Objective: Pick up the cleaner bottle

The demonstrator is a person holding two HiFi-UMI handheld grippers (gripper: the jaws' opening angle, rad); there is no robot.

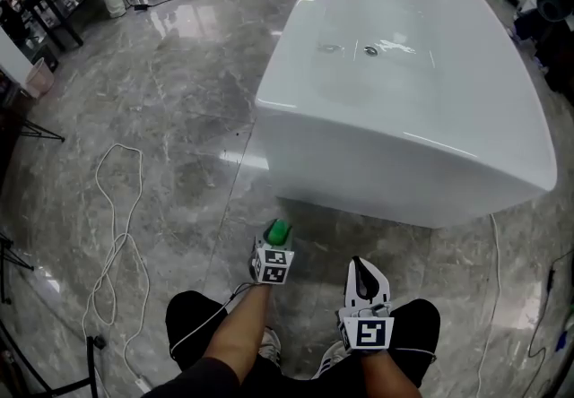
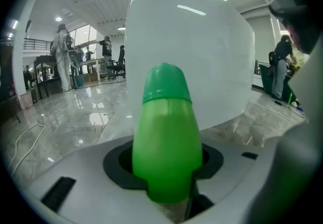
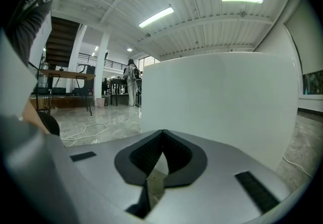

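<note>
Between the jaws of the left gripper [image 1: 275, 245]: the cleaner bottle [image 2: 166, 152], bright green, with a rounded green cap [image 2: 166, 84] on top. Jaws closed onto the body of the bottle, the dark pads [image 2: 117, 165] pressing it from both sides, the bottle seated in the round hollow between them. Cap end rising past the jaw tips, upward in the left gripper view. From the head view only the green top visible, just ahead of the marker cube [image 1: 272, 264] of this gripper. Lower end of the bottle hidden behind the jaws, so not possible to tell if touching the floor [image 1: 170, 118] or not.

To the right of the left gripper, near but apart: the right gripper [image 1: 360, 268], on about the same line. Jaws pressed together, tips meeting, only a small diamond-shaped hollow between their dark ribbed pads, nothing inside it.

Ahead of both grippers, close: a large white bathtub [image 1: 386, 163], its smooth outer wall filling much of both gripper views. Inside the tub, far ahead of the grippers, a metal drain [image 1: 370, 50].

Under the grippers: grey glossy marble floor. To the left of the left gripper, well apart: a white cable [image 1: 112, 235] lying in loops on the floor. Behind the grippers: two bare forearms [image 1: 238, 333] and knees in black trousers [image 1: 193, 315]. Far off to the left in the left gripper view: standing people [image 2: 63, 56] in a bright hall.
</note>
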